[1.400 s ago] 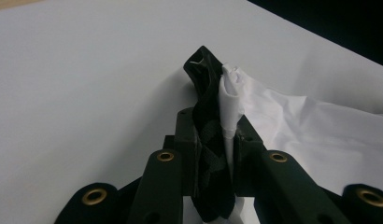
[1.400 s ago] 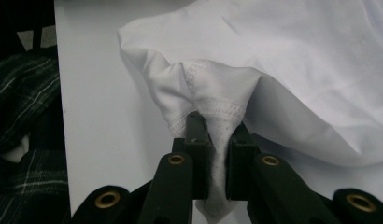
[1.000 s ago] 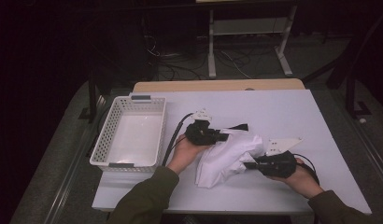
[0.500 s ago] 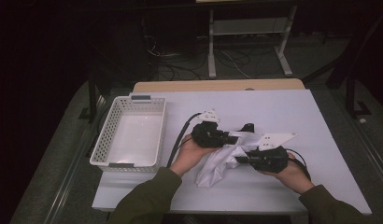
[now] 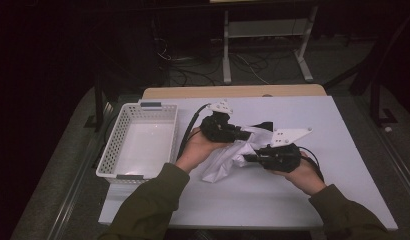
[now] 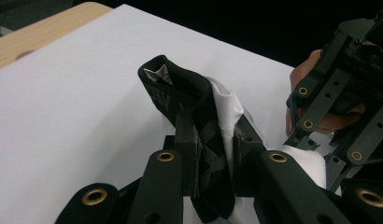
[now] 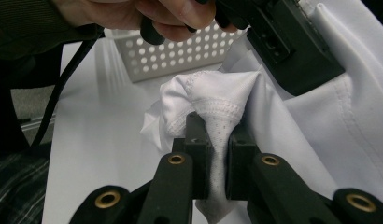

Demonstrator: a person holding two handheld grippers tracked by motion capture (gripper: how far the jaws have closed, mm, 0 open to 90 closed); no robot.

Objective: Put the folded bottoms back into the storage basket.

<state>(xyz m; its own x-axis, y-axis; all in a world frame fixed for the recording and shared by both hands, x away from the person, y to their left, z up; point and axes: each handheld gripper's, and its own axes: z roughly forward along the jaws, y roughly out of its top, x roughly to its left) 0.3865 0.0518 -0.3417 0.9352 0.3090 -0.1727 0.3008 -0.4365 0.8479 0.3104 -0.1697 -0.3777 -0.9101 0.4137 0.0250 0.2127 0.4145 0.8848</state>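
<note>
A white garment with black trim (image 5: 228,157) hangs crumpled between my two grippers above the white table (image 5: 293,200). My left gripper (image 5: 245,135) is shut on the garment's black band and white cloth (image 6: 208,121), which sticks up between its pads. My right gripper (image 5: 245,157) is shut on a stitched white edge of the same garment (image 7: 217,116). In the right gripper view the left gripper's body (image 7: 292,51) sits close above, against the white cloth. The left gripper view shows the right gripper (image 6: 343,102) at its right edge.
A white perforated basket (image 5: 140,142) stands at the table's left side, with nothing in it that I can see. A light wooden strip (image 5: 233,91) runs along the table's far edge. Beyond it are a dark floor, cables and a white stand.
Both grippers have risen with the garment, lifting more of it off the table. The right gripper has moved left, closer to the left one.
</note>
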